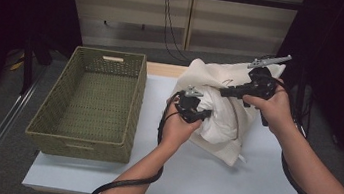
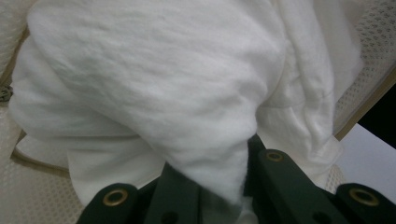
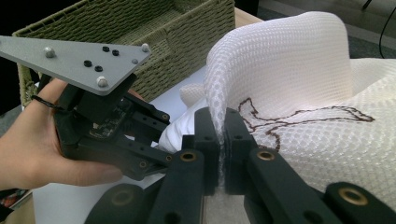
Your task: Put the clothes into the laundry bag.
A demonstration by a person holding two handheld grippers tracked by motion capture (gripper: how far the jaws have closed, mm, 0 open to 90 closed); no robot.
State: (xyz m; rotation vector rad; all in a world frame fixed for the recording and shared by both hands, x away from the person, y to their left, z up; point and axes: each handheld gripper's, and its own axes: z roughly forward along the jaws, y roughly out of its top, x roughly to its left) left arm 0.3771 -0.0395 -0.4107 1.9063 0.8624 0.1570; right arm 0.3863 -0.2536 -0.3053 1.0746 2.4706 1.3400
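The white cloth (image 2: pixel 154 88) bulges out of a mesh bag (image 3: pixel 299 70), both held up off the table (image 1: pixel 200 176). The left gripper (image 2: pixel 224 186) is clamped on a fold of the cloth; the right gripper (image 3: pixel 219 140), above and beyond it, pinches the bag's edge. The extraction looks barely begun (most of the cloth sits inside). The basket (image 1: pixel 88 101) left of both grippers holds nothing.

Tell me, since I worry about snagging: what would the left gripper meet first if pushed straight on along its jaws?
Probably more of the white fleece cloth that the left gripper already pinches; what lies behind it is hidden.
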